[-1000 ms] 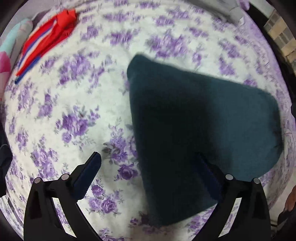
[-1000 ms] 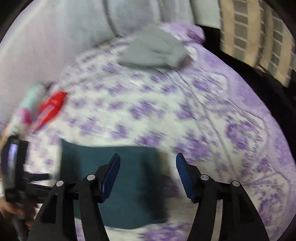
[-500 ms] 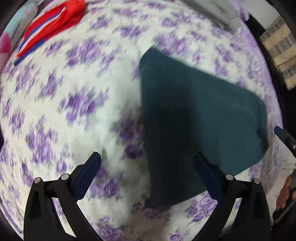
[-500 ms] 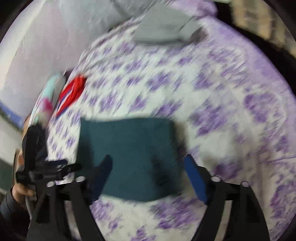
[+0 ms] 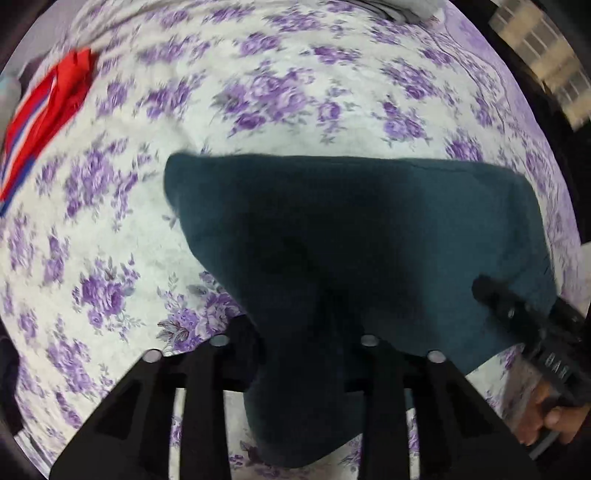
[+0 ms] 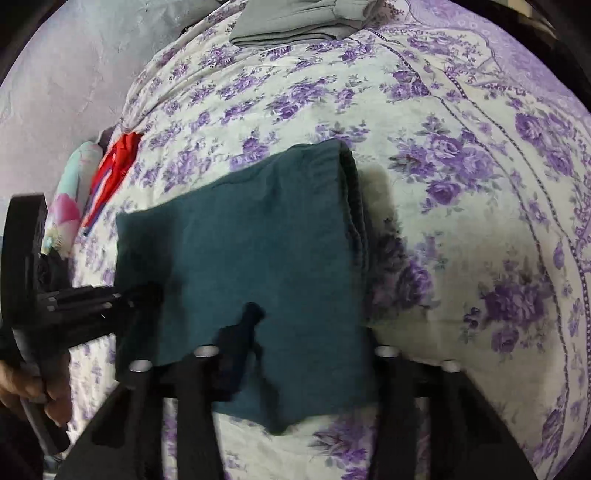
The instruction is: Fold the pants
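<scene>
The dark teal pants [image 5: 351, 236] lie folded into a thick rectangle on the floral bed sheet, also in the right wrist view [image 6: 236, 251]. My left gripper [image 5: 295, 354] is shut on the near edge of the pants; the cloth bunches between its fingers and hides the tips. It also shows at the left in the right wrist view [image 6: 147, 295]. My right gripper [image 6: 291, 365] is shut on the near right edge of the pants, which covers its tips. It appears at the right in the left wrist view [image 5: 491, 291].
A red, white and blue garment [image 5: 48, 110] lies at the far left, also in the right wrist view [image 6: 114, 166]. A folded grey garment [image 6: 295, 22] lies at the bed's far end. A pastel pillow [image 6: 70, 192] sits by the wall. The bed edge drops off right.
Both grippers came down onto the near edge of the pants and closed on it. One second ago both were open above the cloth.
</scene>
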Demonstrator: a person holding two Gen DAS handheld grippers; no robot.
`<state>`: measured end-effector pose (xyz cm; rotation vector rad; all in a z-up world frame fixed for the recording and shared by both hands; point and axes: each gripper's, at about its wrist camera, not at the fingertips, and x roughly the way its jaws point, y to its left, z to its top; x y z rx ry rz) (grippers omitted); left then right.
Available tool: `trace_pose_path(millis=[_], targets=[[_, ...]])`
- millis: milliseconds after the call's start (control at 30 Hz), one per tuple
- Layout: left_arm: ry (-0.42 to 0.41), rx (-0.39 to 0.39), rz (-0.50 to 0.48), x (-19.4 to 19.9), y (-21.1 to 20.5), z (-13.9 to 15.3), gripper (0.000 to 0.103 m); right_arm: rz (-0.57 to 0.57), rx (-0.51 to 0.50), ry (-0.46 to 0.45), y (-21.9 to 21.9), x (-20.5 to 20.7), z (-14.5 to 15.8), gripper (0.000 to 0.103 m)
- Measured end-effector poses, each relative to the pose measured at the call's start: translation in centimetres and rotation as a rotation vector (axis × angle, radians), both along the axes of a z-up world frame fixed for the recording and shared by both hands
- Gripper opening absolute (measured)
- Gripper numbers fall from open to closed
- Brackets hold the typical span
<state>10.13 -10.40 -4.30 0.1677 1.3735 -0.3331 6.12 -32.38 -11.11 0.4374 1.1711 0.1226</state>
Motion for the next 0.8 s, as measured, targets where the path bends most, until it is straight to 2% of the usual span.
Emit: trace_pose_path(millis=[167,267,367,500,567,700,800], targets=[[-0.034,0.004,-0.034,-0.5,-1.2,1.1,0.020,0.012,0.026,0.015,-0.7,0.4,0.3,0.028],[-0.029,-0.047,-0.009,0.3,0.5,2.3,0.020,0.025,0.027,-0.012,-0.2,0.4,1.5,0.024],[-0.056,-0.106,-0.002,0.5,0.9,4.2,0.020,0.066,0.026,-0.069,0.6,1.0,4.2,0.024],[-0.121,-0.172,0.064,0.9,3.5,7.5,0.020,0.152,0.008,-0.165,2.8,2.6,8.3,0.024],[-0.159,-0.214,0.117,1.6,6.2,9.3,0.020,0.199,0.004,-0.213,4.3,3.9,10.2,0.024],[-0.267,-0.189,0.196,2.8,10.4,12.1,0.020,0.307,0.025,-0.305,8.9,7.6,13.4,0.024],[-0.304,-0.160,0.279,4.1,14.5,13.0,0.020,0.374,0.049,-0.335,13.0,10.7,14.0,0.024]])
